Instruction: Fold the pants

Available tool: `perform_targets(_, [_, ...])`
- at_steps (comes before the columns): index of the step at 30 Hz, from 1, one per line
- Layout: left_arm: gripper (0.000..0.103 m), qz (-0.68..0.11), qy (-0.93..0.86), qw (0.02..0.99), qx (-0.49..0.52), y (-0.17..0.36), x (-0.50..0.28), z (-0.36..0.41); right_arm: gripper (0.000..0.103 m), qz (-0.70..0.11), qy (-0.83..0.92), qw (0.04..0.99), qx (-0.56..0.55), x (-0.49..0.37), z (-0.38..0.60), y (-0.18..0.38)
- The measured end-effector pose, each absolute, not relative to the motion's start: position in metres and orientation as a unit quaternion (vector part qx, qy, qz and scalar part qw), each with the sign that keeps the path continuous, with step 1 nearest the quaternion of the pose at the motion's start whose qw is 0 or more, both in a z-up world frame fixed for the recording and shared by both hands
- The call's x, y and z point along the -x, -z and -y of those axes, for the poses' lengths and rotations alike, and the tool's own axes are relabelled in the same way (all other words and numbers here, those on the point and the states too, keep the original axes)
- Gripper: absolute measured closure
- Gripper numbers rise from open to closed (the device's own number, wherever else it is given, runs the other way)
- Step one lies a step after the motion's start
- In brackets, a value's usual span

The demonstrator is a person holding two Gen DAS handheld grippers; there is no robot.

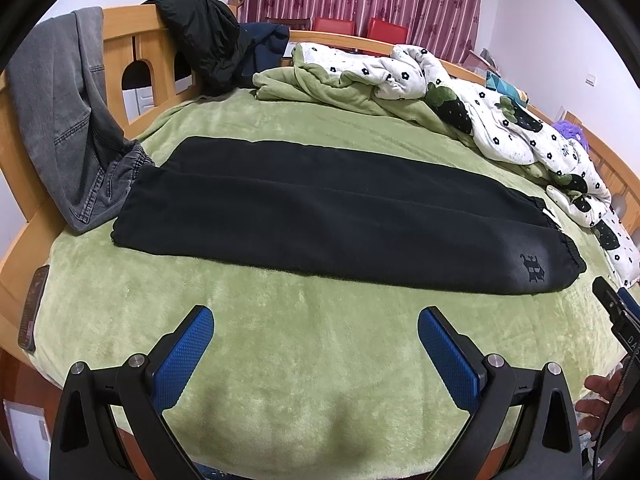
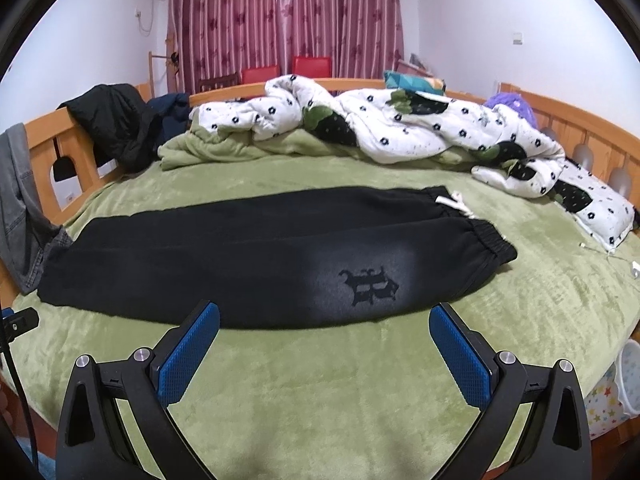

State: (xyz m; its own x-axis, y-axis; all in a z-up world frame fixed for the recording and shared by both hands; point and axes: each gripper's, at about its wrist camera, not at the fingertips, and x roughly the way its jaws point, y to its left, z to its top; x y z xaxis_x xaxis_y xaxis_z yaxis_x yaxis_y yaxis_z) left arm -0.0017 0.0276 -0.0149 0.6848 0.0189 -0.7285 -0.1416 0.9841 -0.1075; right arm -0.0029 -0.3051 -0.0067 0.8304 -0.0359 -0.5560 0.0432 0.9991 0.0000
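- Black pants (image 1: pixel 320 216) lie flat on the green blanket (image 1: pixel 320 360) of the bed, already doubled leg over leg, spread full length.
- Long axis runs left to right across both views. Elastic waistband (image 2: pixel 486 236) with white drawstring (image 2: pixel 452 202) sits at the right end; cuffs at the left, beside grey jeans (image 1: pixel 64 120) draped over the wooden bed rail (image 1: pixel 120 44).
- Left gripper (image 1: pixel 316 344): fingers spread wide, nothing between them, hovering over bare blanket — near side of the pants, short of the fabric edge.
- Right gripper (image 2: pixel 324 340): likewise spread and empty, close to the near edge, roughly below the printed emblem (image 2: pixel 370 284).
- Judgement: the right gripper is nearer the waistband, the left nearer the leg half and cuffs. The next fold likely turns on bringing one end over the other along that long axis, so each tool would take its own end.
- Rumpled floral quilt (image 2: pixel 400 128) is heaped beyond the pants, well apart from them.
- Hard to make out: the cuff end is dark against the jeans — touching or merely beside, I cannot tell. Layers under the top leg are hidden. In the left view the other tool is cut off at the right margin.
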Motion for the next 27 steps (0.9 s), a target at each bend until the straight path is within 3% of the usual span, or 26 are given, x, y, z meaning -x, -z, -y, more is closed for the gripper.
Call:
perform_targets(16, [0.001, -0.381, -0.032, 0.922, 0.065, 0.01, -0.019, 0.001, 0.001, -0.327, -0.033, 0.943, -0.053, 0.002, 0.332, 0.004])
perform_targets(20, [0.001, -0.381, -0.028, 0.923, 0.051, 0.012, -0.027, 0.008, 0.012, -0.346, -0.029, 0.936, -0.062, -0.005, 0.343, 0.016])
perform_targets(22, [0.009, -0.388, -0.02, 0.919, 0.061, 0.014, -0.032, 0.005, 0.016, -0.35, -0.028, 0.933, -0.074, -0.009, 0.35, 0.019])
perform_targets(27, [0.009, -0.382, 0.026, 0.918, 0.107, 0.035, -0.048, -0.024, 0.019, -0.299, -0.021, 0.952, -0.067, -0.019, 0.369, 0.045])
